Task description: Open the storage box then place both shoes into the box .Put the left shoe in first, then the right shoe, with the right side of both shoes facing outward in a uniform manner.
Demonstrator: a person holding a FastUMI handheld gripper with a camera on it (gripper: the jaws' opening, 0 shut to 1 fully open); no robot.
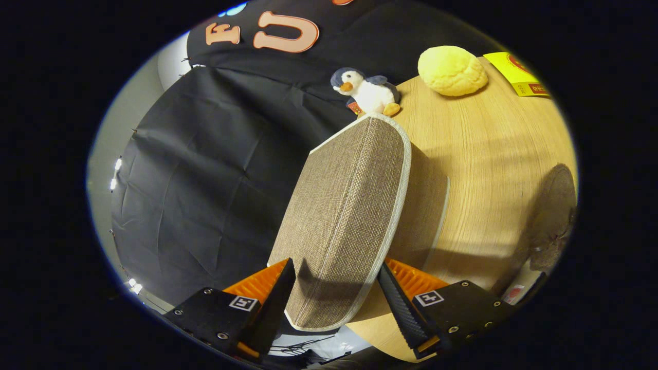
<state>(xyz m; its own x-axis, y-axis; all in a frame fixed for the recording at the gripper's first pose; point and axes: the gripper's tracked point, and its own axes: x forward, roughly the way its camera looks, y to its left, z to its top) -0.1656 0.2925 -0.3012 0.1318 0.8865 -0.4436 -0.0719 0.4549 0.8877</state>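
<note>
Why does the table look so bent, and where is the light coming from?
In the gripper view the fisheye lens bows the wooden table and the fabric lid held between the gripper fingers; the lid's shadow falls across the table beyond it, so light comes from the lid's near side; everything looks sharp.

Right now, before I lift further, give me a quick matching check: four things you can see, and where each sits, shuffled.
Things:
1. fabric lid
2. penguin toy
3. yellow plush
4. yellow card

Places:
A. at the table's far corner, past the plush
B. between the fingers of the gripper, raised on edge
C. on the table between the penguin and the card
D. at the table's edge, just beyond the lid

Pairs: 1-B, 2-D, 3-C, 4-A
</note>
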